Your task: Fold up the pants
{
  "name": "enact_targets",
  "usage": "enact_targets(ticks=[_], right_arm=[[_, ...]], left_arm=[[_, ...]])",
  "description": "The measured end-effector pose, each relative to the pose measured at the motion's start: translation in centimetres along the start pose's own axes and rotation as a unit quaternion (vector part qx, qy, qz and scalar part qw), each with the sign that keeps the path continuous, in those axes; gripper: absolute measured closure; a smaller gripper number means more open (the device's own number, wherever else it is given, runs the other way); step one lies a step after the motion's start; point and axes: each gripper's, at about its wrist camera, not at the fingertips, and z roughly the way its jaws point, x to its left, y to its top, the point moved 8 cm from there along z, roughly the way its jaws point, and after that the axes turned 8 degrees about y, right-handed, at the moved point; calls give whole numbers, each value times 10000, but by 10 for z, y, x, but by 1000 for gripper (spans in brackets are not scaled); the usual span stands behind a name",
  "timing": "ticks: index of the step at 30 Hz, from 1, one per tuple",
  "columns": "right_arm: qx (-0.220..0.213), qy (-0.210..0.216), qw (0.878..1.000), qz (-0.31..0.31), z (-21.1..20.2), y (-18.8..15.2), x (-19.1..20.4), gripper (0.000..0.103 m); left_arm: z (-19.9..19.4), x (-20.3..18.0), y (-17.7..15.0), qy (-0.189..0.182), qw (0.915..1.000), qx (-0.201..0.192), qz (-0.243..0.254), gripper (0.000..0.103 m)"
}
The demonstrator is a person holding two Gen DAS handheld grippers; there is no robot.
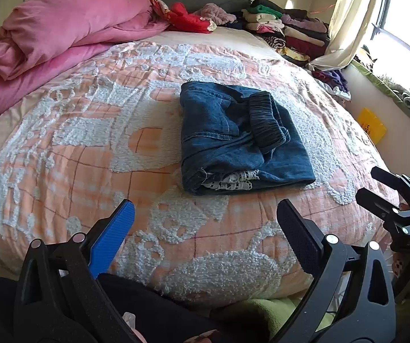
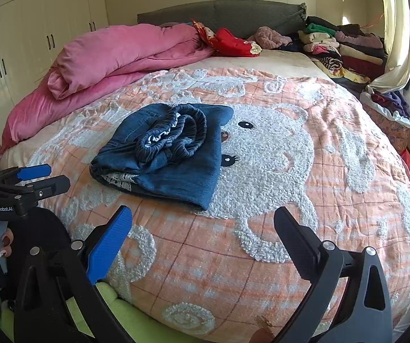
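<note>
The pants (image 1: 242,137) lie folded in a blue bundle mid-bed, on an orange checked bedspread (image 1: 70,157) with a white bear, nothing lying over them. A pink duvet (image 1: 62,34) is heaped to the left by the grey headboard (image 2: 233,11), folded clothes (image 1: 287,28) stack beside the curtain (image 1: 345,17), and white wardrobes (image 2: 33,28) line the wall. Both the left gripper (image 1: 205,223) and right gripper (image 2: 202,225) hang near the bed's edge, jaws wide and empty; "GenRobot.AI" reads on the left one.
</note>
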Motion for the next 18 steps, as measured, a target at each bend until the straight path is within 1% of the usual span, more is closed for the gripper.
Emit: enact_targets(ticks=[18], right_arm=[[-10,6,10000,-21,-2,1,1,4]], left_arm=[[-2,3,1,83,10000,9,-29,10]])
